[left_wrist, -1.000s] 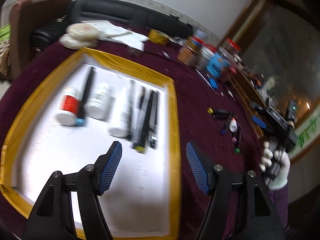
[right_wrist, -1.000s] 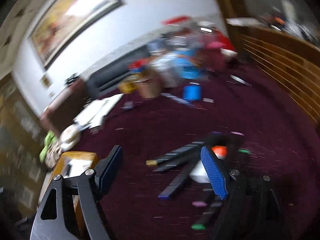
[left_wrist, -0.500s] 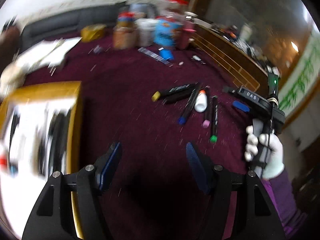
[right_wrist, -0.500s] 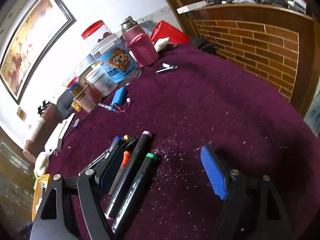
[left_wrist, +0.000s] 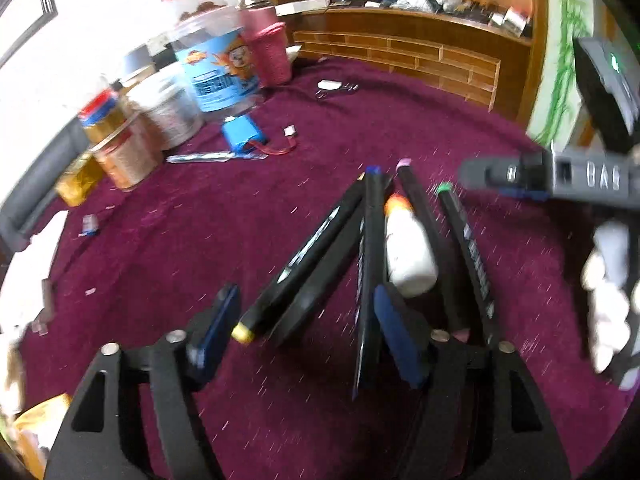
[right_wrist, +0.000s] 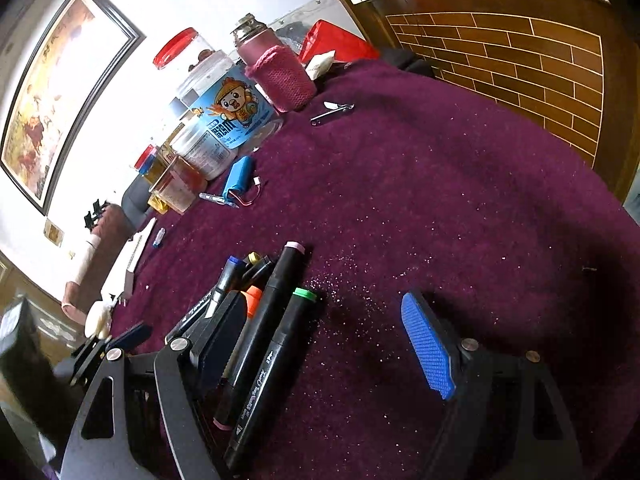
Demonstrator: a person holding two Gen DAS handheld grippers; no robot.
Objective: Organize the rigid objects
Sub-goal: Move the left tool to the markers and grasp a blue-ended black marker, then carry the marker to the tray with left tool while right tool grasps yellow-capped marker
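Hovering spread wide, the left gripper (left_wrist: 306,334) straddles black plastic markers (left_wrist: 308,256) lying on the purple cloth (left_wrist: 200,220); stiff, light, they suit a mid-barrel pinch. The right gripper (right_wrist: 324,344) gapes empty beside them.

White wall (right_wrist: 224,8), framed painting (right_wrist: 60,92).

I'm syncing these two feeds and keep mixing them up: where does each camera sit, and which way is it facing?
Left wrist: on the left gripper, low over the maroon tablecloth, facing the black markers and white orange-capped bottle; the right gripper and white-gloved hand show at right.
Right wrist: on the right gripper, facing along the same markers toward the brick-pattern wooden panel; the left gripper's tip shows at left.
Shared: markers, blue-labelled cartoon jar, pink knit-sleeved flask.
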